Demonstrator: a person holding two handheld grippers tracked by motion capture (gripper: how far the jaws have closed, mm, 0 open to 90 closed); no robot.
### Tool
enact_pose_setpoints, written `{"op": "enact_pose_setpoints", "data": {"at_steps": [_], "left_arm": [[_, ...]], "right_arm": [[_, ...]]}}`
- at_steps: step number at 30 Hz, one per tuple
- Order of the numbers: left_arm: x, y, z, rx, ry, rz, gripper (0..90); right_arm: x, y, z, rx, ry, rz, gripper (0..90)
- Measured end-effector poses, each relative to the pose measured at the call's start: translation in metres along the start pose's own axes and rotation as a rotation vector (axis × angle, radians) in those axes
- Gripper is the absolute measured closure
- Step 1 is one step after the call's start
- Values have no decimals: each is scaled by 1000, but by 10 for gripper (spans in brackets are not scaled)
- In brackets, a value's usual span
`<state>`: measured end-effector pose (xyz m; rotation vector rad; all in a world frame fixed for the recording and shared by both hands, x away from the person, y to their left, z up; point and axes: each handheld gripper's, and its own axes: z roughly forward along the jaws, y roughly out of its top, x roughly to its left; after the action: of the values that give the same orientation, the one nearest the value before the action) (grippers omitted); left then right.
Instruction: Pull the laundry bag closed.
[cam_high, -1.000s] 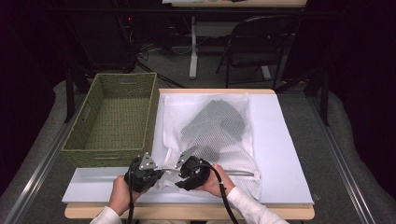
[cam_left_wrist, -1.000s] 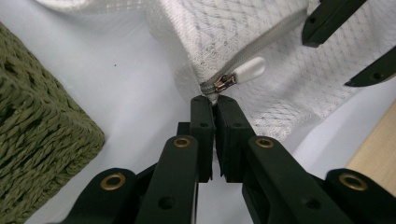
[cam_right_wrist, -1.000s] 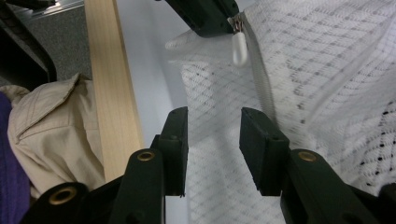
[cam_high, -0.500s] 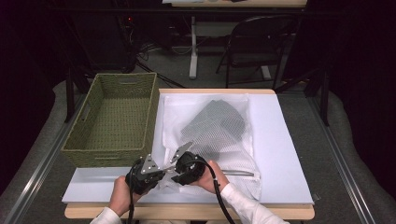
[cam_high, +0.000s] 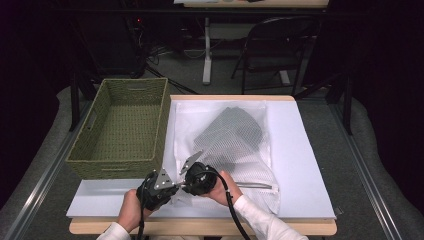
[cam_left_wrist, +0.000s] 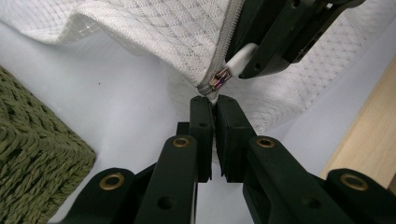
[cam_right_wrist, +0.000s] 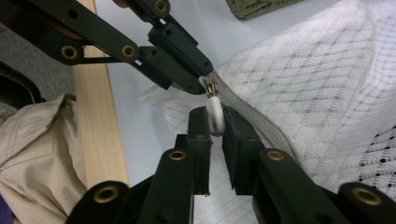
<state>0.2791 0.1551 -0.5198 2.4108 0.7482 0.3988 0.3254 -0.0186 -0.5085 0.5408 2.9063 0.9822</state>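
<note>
A white mesh zip bag (cam_high: 250, 165) lies on the table's white sheet with a grey garment (cam_high: 230, 132) inside. Both grippers meet at its near left corner. My left gripper (cam_high: 175, 188) is shut on the fabric at the end of the zipper (cam_left_wrist: 212, 86), and its jaws (cam_left_wrist: 214, 100) pinch the cloth just below the slider. My right gripper (cam_high: 183, 186) faces it, and its jaws have just been closing. They (cam_right_wrist: 215, 114) now press on the white zipper pull (cam_right_wrist: 215, 116). In the right gripper view the left gripper (cam_right_wrist: 189, 84) shows at the slider.
A woven green basket (cam_high: 122, 125) stands at the left of the table, close to the bag's left edge. The table's wooden front edge (cam_high: 200, 226) runs just behind the hands. A folding chair (cam_high: 280, 50) stands beyond the table's far side.
The right gripper has edged a little left toward the left gripper at the bag's corner. The left hand has kept still.
</note>
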Motion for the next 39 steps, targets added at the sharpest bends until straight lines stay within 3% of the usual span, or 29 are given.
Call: {"op": "enact_pose_setpoints", "data": {"at_steps": [4,7,10,12,21,24,27,31,32,35,39], "left_arm": [[5,-1,-2,5,-40,-38,815],[10,-4,-6,2,-81,-98,764],[16,-4,-11,-18,-93,-134,726],[20,-4,-12,-29,-94,-169,690],[28,3,2,-32,-150,-253,592],[30,4,4,-32,-181,-260,620],[28,4,6,-47,-199,-270,711],[28,4,6,-51,-190,-263,830],[27,4,6,-55,-194,-274,844],[29,3,5,-52,-184,-252,865],[27,3,4,-67,-183,-274,875]], "right_arm": [[2,-1,2,-1,-6,-1,859],[2,-2,3,4,-10,4,861],[4,-5,4,13,-13,27,861],[3,-6,6,10,-19,10,862],[8,-10,11,23,-34,-13,862],[9,-9,11,22,-34,-16,863],[9,-10,12,27,-40,-16,862],[10,-10,14,32,-39,-14,861],[10,-10,15,31,-37,-15,860],[11,-9,16,28,-41,-11,856],[11,-8,19,30,-43,-10,848]]}}
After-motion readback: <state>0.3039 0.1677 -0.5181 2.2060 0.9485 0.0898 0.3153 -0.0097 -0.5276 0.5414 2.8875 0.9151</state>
